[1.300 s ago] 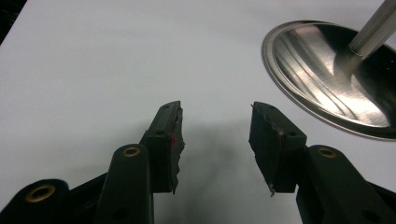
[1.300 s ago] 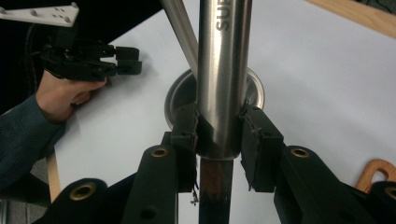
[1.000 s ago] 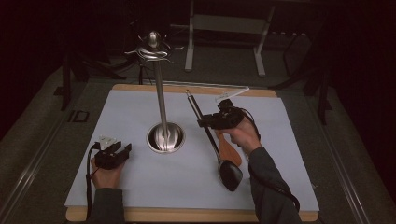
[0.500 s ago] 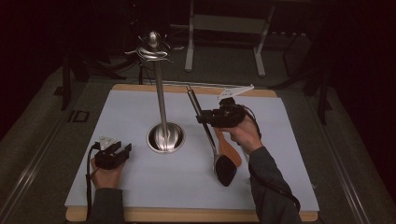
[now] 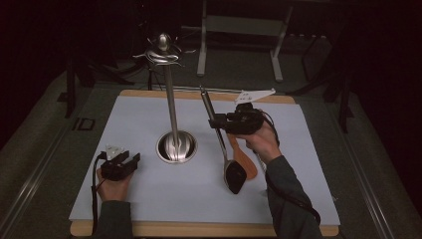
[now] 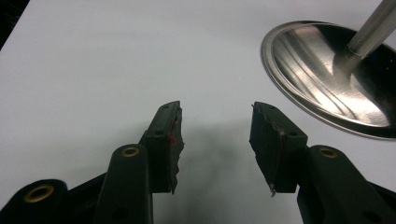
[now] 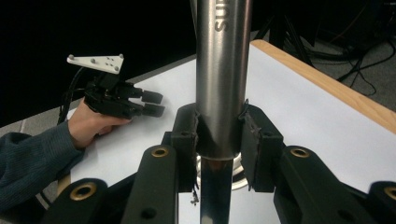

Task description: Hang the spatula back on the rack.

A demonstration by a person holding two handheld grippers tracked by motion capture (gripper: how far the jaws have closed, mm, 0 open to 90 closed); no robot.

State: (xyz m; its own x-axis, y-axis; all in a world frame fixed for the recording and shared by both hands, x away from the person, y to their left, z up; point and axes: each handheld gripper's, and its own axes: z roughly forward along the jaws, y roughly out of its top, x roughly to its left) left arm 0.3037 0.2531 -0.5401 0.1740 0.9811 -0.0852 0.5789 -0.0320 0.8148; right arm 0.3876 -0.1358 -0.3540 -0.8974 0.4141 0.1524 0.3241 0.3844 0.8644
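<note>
My right gripper [image 5: 216, 122] is shut on the steel handle [image 7: 221, 70] of a long utensil with a black head [image 5: 234, 177]. The utensil hangs steeply tilted above the white mat [image 5: 134, 119], handle end up and away from me. Beside its head an orange-brown spatula [image 5: 245, 158] lies on the mat. A steel stand rises from a round base [image 5: 176, 147] to hooks at its top [image 5: 160, 54], left of the held utensil. My left gripper [image 5: 132, 159] rests on the mat left of the base, open, with nothing between its jaws [image 6: 215, 140]. The base [image 6: 336, 79] sits just to its right.
The white mat covers a wooden table whose edge [image 5: 174, 230] shows at the front. A metal frame [image 5: 239, 25] stands on the dark floor beyond the table. The other hand's gripper [image 7: 156, 103] shows farther off in the right gripper view.
My right gripper has risen a little with the utensil; its black head has come up and shifted slightly left over the spatula. The left gripper has stayed where it was.
</note>
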